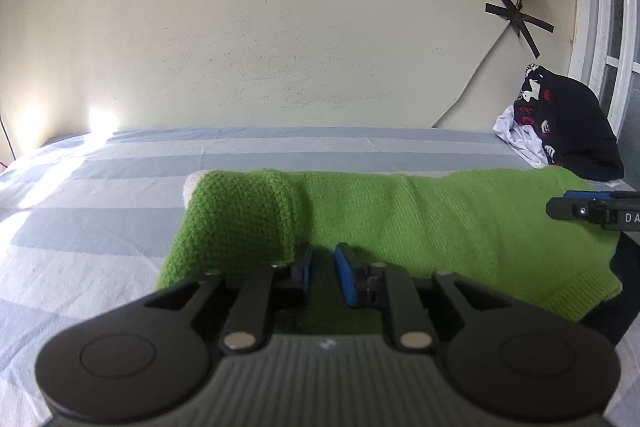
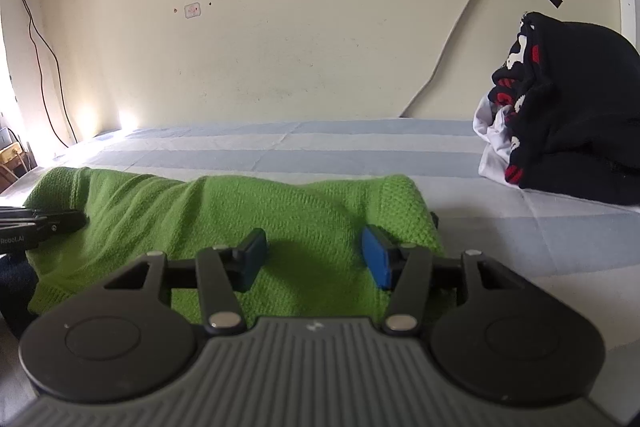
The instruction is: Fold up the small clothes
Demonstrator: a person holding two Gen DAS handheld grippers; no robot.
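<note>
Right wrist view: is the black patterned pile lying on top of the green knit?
No, the black pile sits apart from the green knit, on striped sheet.

A home bedroom: a striped bedsheet (image 1: 280, 155) against a scuffed wall (image 1: 280, 47), clothes pile (image 2: 560, 115) beside it.

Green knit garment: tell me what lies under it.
The green knit garment lies on the blue-and-white striped sheet. A white bit peeks out at its far end; anything else beneath is covered.
</note>
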